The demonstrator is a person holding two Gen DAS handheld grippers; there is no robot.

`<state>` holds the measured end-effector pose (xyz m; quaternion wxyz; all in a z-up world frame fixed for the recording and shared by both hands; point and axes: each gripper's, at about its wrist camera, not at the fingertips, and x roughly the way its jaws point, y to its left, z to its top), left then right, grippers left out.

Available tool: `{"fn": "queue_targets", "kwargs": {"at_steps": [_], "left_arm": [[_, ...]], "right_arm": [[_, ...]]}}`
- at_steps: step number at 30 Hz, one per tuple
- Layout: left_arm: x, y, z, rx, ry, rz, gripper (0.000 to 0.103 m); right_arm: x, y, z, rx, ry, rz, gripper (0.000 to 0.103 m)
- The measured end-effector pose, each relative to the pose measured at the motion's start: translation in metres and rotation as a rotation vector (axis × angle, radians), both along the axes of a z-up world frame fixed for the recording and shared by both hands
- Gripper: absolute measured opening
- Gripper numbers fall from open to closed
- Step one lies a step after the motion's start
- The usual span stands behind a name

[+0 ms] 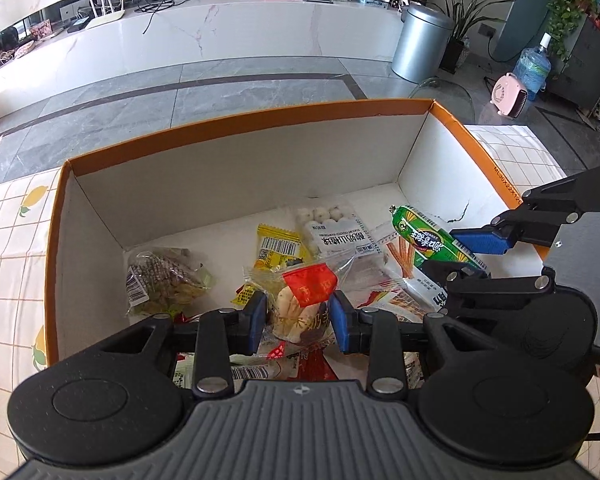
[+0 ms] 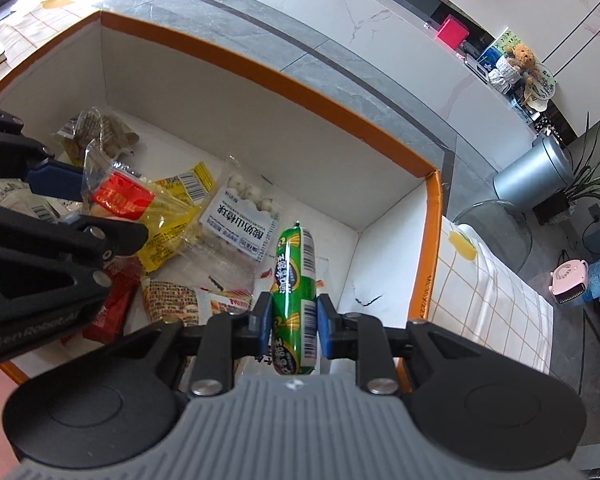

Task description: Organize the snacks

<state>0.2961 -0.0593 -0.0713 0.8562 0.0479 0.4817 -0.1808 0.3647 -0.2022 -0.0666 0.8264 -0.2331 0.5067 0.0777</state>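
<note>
Snacks go into an orange-rimmed cardboard box [image 1: 240, 120] on a bench under a checked cloth [image 2: 496, 280], each claw carrying one item low over the pile. Nearest, the left claw [image 1: 300, 318] is clamped on a clear-wrapped snack with a red label [image 1: 306, 292], its blue pads pressing the crinkled wrapper from both sides. Alongside, the right claw [image 2: 292, 324] is shut tight on a green sausage stick [image 2: 294, 280], gripped near the barcode end.

The stick's long axis runs along the claw's fingers, its crimped tip pointing forward and down toward the box floor. Beyond lie a white bag of coated balls [image 1: 332, 228], a yellow packet [image 1: 280, 246] and a bag of brown crisps [image 1: 164, 280].

Risk, by the look of it: the two claws work close together and could knock one another, and the slick round stick, held near one end, may pivot or slip loose.
</note>
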Motion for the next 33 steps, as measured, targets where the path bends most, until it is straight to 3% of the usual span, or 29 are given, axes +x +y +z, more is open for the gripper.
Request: {"fn": "queue_targets", "kwargs": {"at_steps": [7,13,15,19,24,27,33], "left_arm": [[0.006,-0.003,-0.010,0.006,0.042,-0.006,0.039],[0.006,-0.003,-0.009,0.018,0.046,-0.002,0.040],[0.004,-0.001,-0.007,0.022,0.033,0.010,0.046],[0.002,0.002,0.000,-0.005,0.015,0.033,0.063],[-0.006,0.004,0.015,0.004,-0.040,0.051,0.082],[-0.013,0.005,0.028,0.013,-0.074,0.055,0.085],[-0.038,0.010,0.055,0.027,-0.176,0.092,0.086]], "right_arm": [[0.003,0.004,-0.015,-0.038,0.063,0.020,0.020],[0.002,0.007,-0.016,-0.059,0.063,0.022,0.020],[0.002,0.008,-0.013,-0.067,0.053,0.013,0.032],[0.001,0.009,-0.001,-0.059,0.036,0.010,0.037],[-0.007,0.010,0.013,-0.078,0.008,0.009,0.056],[-0.012,0.008,0.025,-0.082,-0.015,-0.004,0.067],[-0.030,-0.001,0.061,-0.054,-0.087,-0.044,0.075]]}}
